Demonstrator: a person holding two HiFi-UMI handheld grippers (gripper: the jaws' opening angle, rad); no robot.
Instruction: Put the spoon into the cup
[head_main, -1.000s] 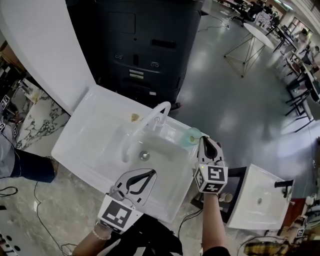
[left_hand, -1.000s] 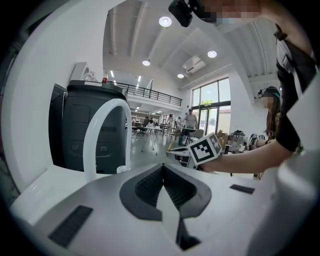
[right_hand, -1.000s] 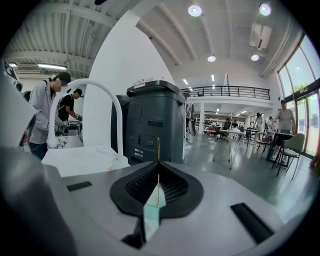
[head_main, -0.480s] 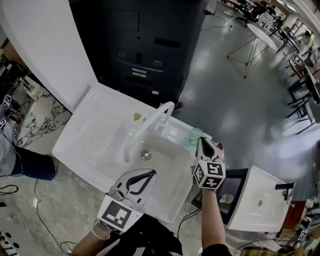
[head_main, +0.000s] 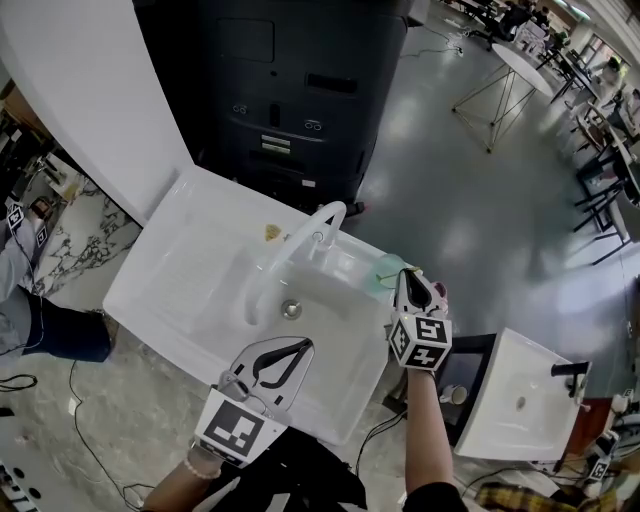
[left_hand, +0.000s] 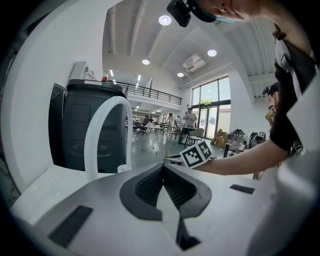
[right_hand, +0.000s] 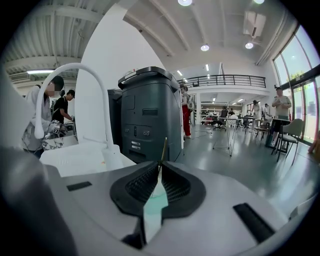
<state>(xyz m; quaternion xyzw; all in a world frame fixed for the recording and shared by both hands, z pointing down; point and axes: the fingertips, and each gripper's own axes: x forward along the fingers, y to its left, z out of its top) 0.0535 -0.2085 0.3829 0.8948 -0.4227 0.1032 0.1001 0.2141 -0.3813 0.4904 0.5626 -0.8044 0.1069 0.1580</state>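
At the sink's right edge, I am holding my right gripper (head_main: 405, 278) just over the green cup (head_main: 388, 268). Its jaws are pinching together on the spoon (right_hand: 164, 147). The right gripper view is showing the thin gold handle sticking up past the tips of the right gripper (right_hand: 161, 164). The cup (right_hand: 154, 206) is showing as pale green through the gap under those jaws, so it is sitting right below them. The jaws are hiding the spoon's lower end, so I cannot tell whether it is inside the cup or above it. The cup is standing on the white sink (head_main: 170, 270), at the far right corner of the basin, to the right of the curved white faucet (head_main: 290, 250).

My left gripper (head_main: 305, 345) is hanging at the near edge of the sink, pointing across the basin toward the drain (head_main: 290, 310). The left gripper (left_hand: 163, 166) is showing its jaws meeting at the tips with nothing between them. It is well apart from the cup. A dark office machine (head_main: 290, 90) is standing behind the sink.
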